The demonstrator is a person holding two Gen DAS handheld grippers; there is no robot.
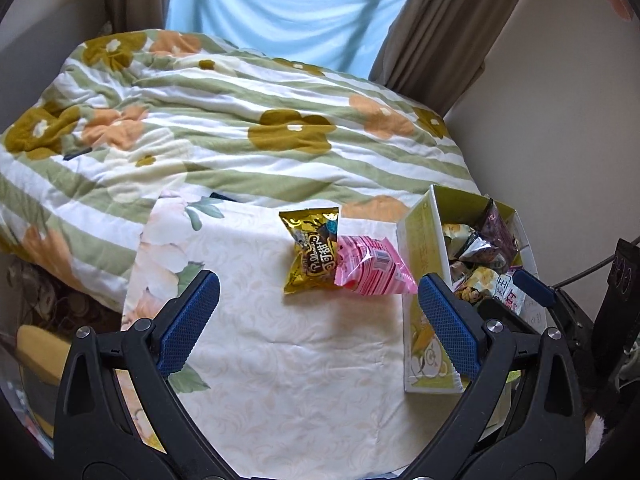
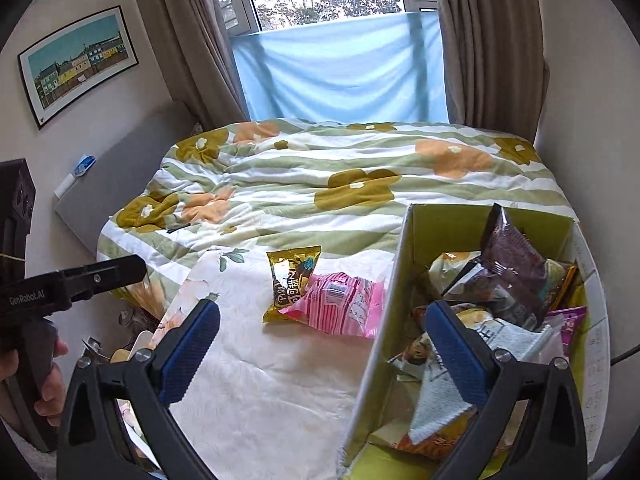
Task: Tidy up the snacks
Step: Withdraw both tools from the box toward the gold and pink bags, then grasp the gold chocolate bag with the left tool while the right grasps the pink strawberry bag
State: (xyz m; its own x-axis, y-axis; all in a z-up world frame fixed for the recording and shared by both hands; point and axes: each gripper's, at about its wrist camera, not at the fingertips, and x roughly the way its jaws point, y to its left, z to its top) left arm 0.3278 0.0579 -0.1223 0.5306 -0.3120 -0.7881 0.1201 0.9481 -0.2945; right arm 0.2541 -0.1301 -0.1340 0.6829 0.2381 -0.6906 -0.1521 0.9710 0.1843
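A gold snack packet [image 1: 306, 256] [image 2: 286, 280] lies on a white floral cloth [image 1: 280, 360] [image 2: 272, 380] on the bed. Against its right side leans a pink striped packet [image 1: 372, 270] [image 2: 340, 312]. To the right stands a yellow-green cardboard box [image 1: 420, 240] [image 2: 380, 320] holding several snack packets, with a dark purple one [image 2: 516, 256] sticking up. My left gripper [image 1: 319, 280] is open and empty, just short of the two packets. My right gripper [image 2: 322, 307] is also open and empty, its right finger over the box.
A striped quilt with orange and olive flowers [image 1: 240, 120] [image 2: 360, 168] covers the bed behind the cloth. A window with blue fabric [image 2: 340, 72] and brown curtains lies beyond. A hand [image 2: 48, 392] holds the left gripper's handle at the left edge. Clutter sits beside the bed at lower left.
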